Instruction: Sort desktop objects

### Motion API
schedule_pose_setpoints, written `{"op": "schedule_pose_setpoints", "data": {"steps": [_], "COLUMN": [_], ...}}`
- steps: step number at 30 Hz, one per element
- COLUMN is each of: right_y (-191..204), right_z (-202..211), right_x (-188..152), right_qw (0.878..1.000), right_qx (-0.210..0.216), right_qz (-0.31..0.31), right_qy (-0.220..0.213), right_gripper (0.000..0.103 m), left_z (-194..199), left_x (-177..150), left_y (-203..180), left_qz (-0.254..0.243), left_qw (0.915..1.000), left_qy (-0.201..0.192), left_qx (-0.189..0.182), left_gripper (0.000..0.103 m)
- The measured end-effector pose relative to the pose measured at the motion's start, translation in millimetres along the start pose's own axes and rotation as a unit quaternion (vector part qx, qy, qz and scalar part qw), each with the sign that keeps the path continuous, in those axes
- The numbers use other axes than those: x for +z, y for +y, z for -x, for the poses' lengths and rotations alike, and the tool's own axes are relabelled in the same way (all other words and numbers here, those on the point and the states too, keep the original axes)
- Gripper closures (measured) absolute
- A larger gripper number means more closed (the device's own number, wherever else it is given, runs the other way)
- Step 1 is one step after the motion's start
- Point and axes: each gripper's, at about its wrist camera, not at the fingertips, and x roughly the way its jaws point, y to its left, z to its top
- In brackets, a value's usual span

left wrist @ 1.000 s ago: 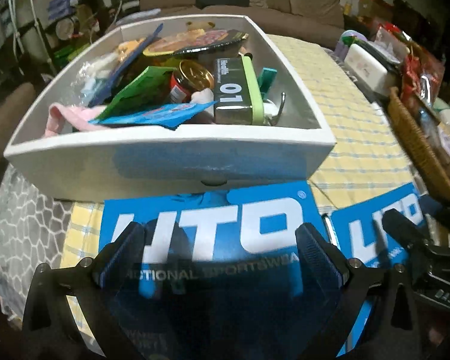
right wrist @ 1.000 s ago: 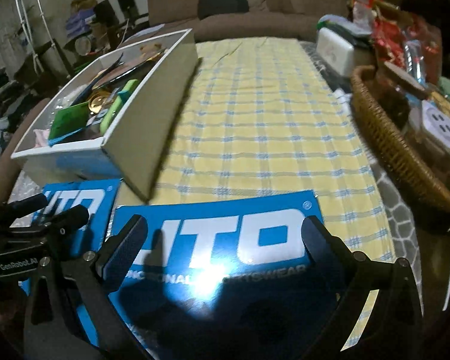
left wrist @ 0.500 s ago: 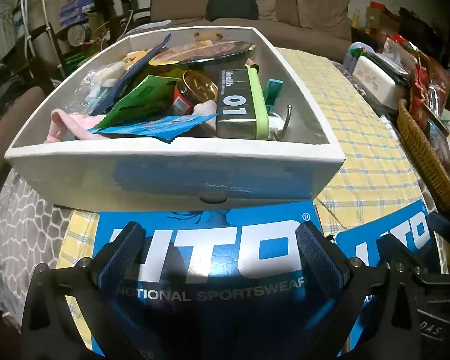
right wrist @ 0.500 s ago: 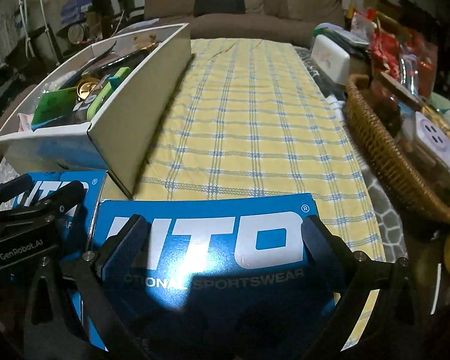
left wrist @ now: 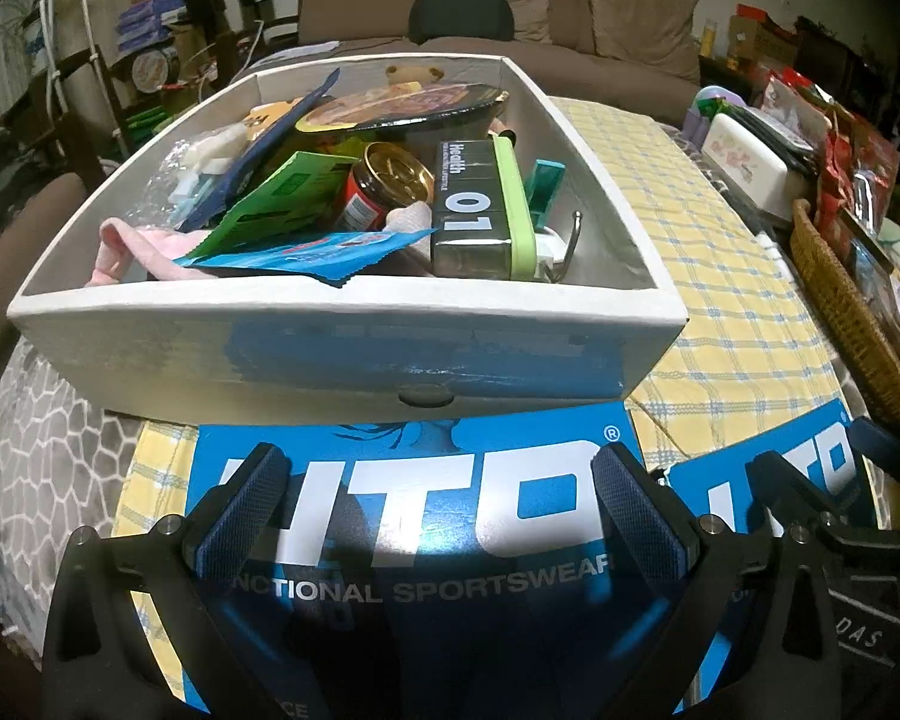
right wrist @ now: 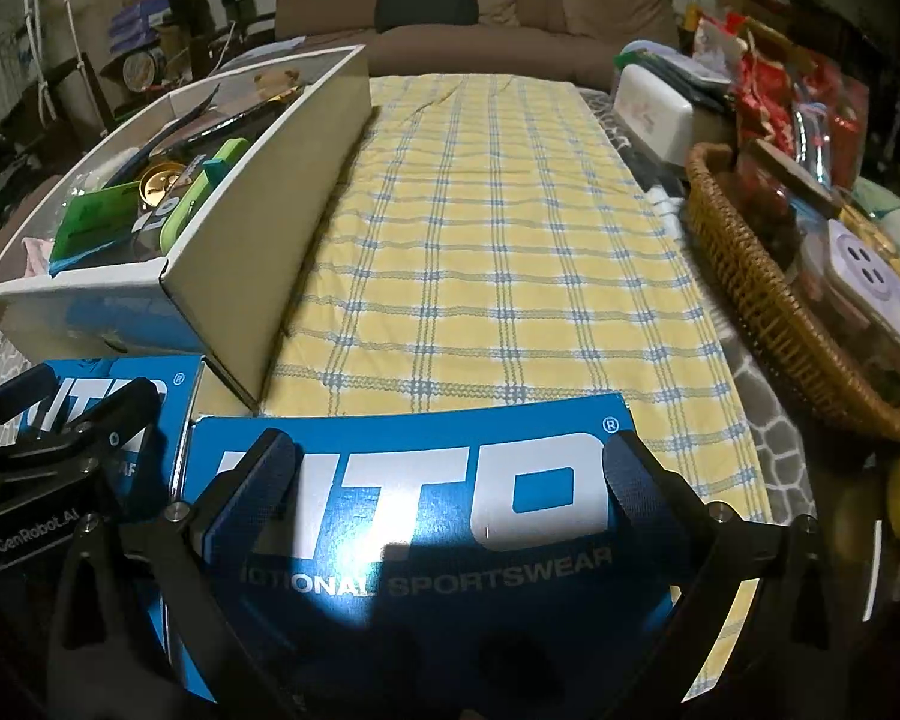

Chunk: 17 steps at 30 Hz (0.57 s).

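A white open box full of sorted items sits on the yellow checked cloth; it also shows in the right wrist view. Inside lie a grey tin marked 01, a jar with a gold lid, a green packet and a blue packet. Two blue boxes lie near the front edge. My left gripper is open over the left blue box. My right gripper is open over the right blue box.
A wicker basket full of packets stands at the right edge. A white case lies behind it. A brown sofa is beyond the table. A grey patterned cover shows at the table's left edge.
Both grippers have drawn back and risen slightly, so the white box and cloth sit a little farther off. Both stay open. The objects have not moved.
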Motion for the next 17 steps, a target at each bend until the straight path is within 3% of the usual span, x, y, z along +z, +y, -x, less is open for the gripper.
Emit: {"op": "schedule_pose_setpoints", "data": {"steps": [17], "right_y": [-0.4], "right_z": [-1.0], "right_x": [0.6], "right_qw": [1.0], "right_qx": [0.001], "right_qz": [0.0], "right_qy": [0.0], "right_gripper": [0.0], "left_z": [0.7], "left_x": [-1.0], "left_y": [-0.7], "left_qz": [-0.008], "left_qw": [1.0], "left_qy": [0.0], "left_qx": [-0.004], "left_gripper": [0.0]}}
